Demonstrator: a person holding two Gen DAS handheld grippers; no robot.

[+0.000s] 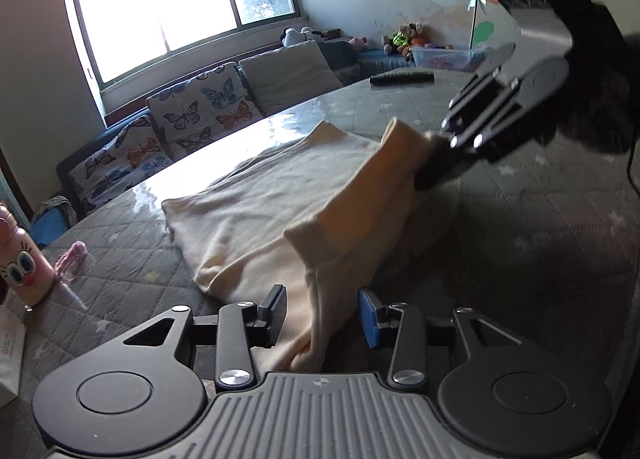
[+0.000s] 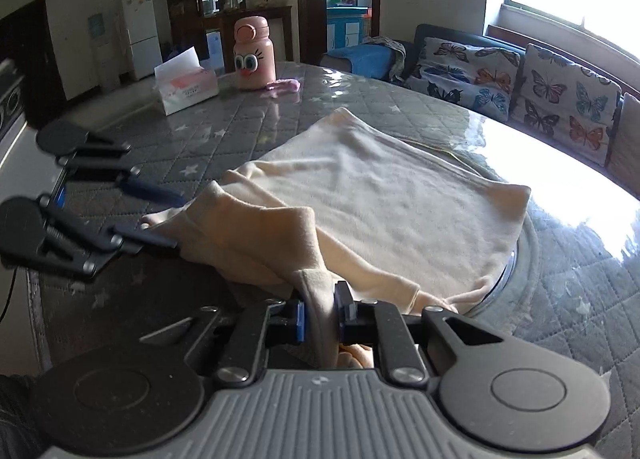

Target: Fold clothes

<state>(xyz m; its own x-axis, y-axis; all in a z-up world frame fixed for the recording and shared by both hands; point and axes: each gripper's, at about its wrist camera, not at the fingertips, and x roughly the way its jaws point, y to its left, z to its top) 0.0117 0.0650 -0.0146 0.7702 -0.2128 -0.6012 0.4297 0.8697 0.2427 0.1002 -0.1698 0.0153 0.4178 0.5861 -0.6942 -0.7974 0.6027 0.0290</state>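
A cream garment (image 1: 260, 211) (image 2: 380, 187) lies partly folded on the grey quilted table cover (image 1: 520, 219) (image 2: 240, 131). One long strip of it is lifted off the table and runs between my two grippers. My right gripper (image 2: 322, 315) is shut on one end of that strip, pads pressing the cloth; in the left wrist view it (image 1: 430, 167) hangs at the upper right. My left gripper (image 1: 323, 315) (image 2: 160, 215) stands open around the other end. The cloth passes between its fingers without being pinched.
A pink cartoon bottle (image 1: 20, 263) (image 2: 253, 55), a tissue box (image 2: 186, 87) and a small pink item (image 2: 284, 86) stand at one end of the table. A dark remote (image 1: 402, 79) lies at the other end. A sofa with butterfly cushions (image 2: 560, 99) runs behind.
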